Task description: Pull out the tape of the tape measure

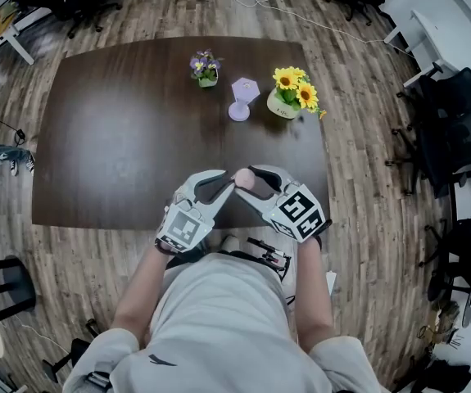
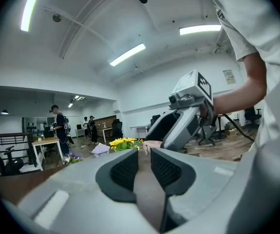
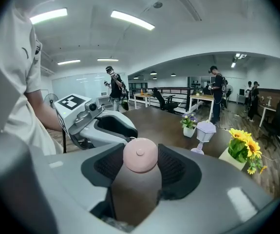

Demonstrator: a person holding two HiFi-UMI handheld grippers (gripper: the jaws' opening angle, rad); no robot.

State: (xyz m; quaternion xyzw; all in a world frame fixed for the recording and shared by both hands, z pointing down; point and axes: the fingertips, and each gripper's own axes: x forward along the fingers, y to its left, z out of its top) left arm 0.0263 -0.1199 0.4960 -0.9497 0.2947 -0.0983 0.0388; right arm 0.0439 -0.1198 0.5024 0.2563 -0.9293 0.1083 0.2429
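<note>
Head cam: steeply down over dark brown wooden table (image 1: pixel 120 137); gripper cams: close, near-level along jaws, both catching yellow sunflowers (image 3: pixel 242 147).

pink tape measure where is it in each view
head view: tape measure just below centre
left gripper view: tape measure small, just right of centre
right gripper view: tape measure lower middle, clamped between the jaws
shared landmark: sunflowers

Bright, even light is cast by ceiling strips (image 2: pixel 128 54); edges are bent by fisheye distortion, corners are darkened, nearest surfaces blurred.
</note>
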